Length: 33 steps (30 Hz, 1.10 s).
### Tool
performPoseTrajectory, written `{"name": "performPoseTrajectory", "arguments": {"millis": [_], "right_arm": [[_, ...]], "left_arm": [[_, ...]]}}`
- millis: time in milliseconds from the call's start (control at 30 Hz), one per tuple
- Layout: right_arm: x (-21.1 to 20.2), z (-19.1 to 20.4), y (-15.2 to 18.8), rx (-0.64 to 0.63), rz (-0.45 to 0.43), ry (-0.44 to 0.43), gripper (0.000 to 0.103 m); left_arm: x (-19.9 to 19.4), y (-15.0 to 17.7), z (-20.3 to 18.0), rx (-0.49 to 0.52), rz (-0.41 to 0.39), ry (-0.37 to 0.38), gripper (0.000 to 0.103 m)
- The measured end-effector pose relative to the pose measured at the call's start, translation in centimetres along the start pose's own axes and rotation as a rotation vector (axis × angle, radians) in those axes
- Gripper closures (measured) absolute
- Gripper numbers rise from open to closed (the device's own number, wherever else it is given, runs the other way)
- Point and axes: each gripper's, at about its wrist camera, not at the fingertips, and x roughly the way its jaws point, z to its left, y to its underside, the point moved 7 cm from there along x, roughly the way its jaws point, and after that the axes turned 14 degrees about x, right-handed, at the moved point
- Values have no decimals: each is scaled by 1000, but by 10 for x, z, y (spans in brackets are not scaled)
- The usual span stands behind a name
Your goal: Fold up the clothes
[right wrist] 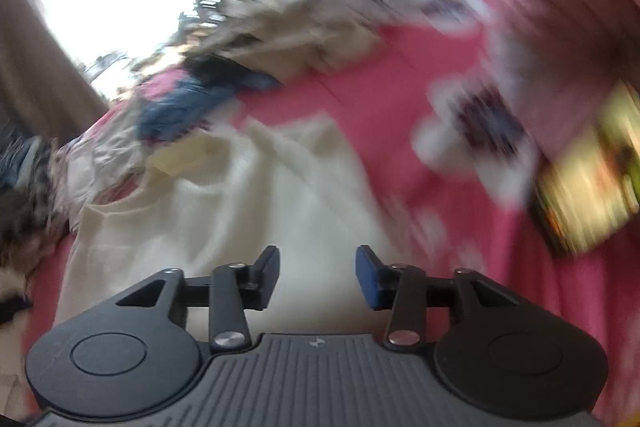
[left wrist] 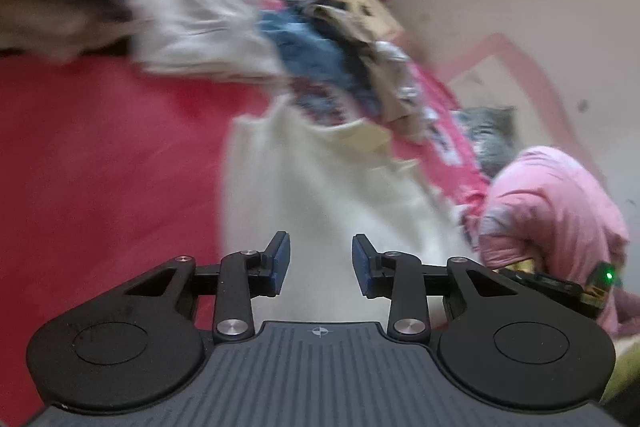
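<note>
Left tool [left wrist: 321, 269]: its two fingers are spread apart with nothing between them. It hangs over the near part of the cream garment [left wrist: 320, 187].
Cream garment: it lies flat on the pink bed cover [left wrist: 100, 155], in the middle of the bed, just in front of both tools.
Right tool [right wrist: 317, 277]: its fingers are spread apart too, and it pinches nothing. It is over the near edge of the same garment [right wrist: 224, 211].
How to do it well: I think each tool should go down to its own near corner, pinch only the top layer, then lift both together so the fold stays straight.
Far pile [left wrist: 340, 55]: blue, tan and patterned clothes, touching the far edge of the garment. They could get caught in the fold.
Right side: a pink sleeve [left wrist: 556, 203] in the left view, and a blurry yellow thing [right wrist: 592, 183] in the right view; I cannot tell what it is.
</note>
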Motion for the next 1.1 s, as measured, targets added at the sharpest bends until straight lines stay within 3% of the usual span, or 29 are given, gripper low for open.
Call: {"name": "performPoseTrajectory", "arguments": {"millis": [133, 233, 333, 533, 633, 767, 933, 1100], "right_arm": [[46, 57, -28, -139, -57, -85, 63], [75, 66, -35, -189, -69, -40, 73], [95, 65, -52, -238, -90, 19, 74], [114, 56, -70, -260, -57, -22, 74], [120, 57, -61, -318, -14, -35, 74], [111, 63, -49, -282, 59, -119, 74], [106, 93, -26, -369, 171, -230, 73], [129, 102, 0, -452, 275, -191, 71]], "left_arm": [[76, -12, -31, 123, 56, 37, 69], [133, -18, -52, 215, 107, 47, 69], [165, -20, -53, 232, 137, 13, 69], [172, -16, -17, 206, 136, -103, 69], [170, -14, -6, 156, 115, -85, 70], [166, -13, -5, 153, 95, -80, 70], [165, -12, -6, 171, 91, -74, 70], [165, -12, -3, 155, 81, -56, 70]]}}
